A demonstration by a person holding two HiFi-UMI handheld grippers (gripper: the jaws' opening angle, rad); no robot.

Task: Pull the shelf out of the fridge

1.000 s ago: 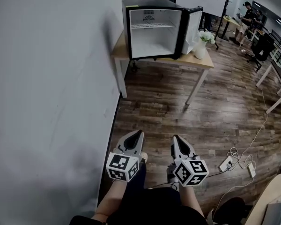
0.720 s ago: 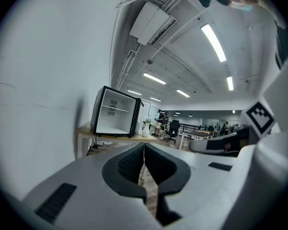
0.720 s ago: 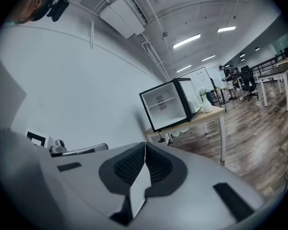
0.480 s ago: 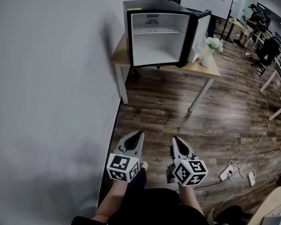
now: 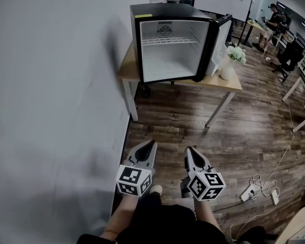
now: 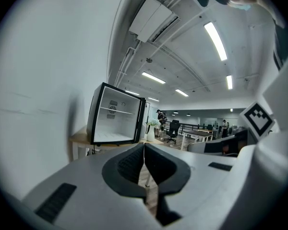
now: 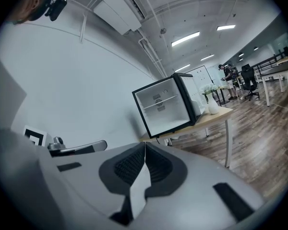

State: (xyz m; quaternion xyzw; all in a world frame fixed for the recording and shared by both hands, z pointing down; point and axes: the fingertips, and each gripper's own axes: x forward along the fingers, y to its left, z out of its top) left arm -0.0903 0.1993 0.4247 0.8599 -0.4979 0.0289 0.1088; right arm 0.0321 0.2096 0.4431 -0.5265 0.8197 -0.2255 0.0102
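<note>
A small black fridge stands on a wooden table against the white wall, its door swung open to the right. Inside the white cavity a thin wire shelf sits near the top; the same shelf shows in both gripper views. My left gripper and right gripper are held low and side by side, far short of the table. Both are shut with nothing between their jaws.
A white vase of flowers stands on the table right of the fridge. The white wall runs close on my left. Power strips and cables lie on the wood floor at right. More desks, chairs and a person are far back right.
The fridge and table have grown larger and slid nearer in the head view as I walk toward them. Both grippers keep their places before me, still shut.
</note>
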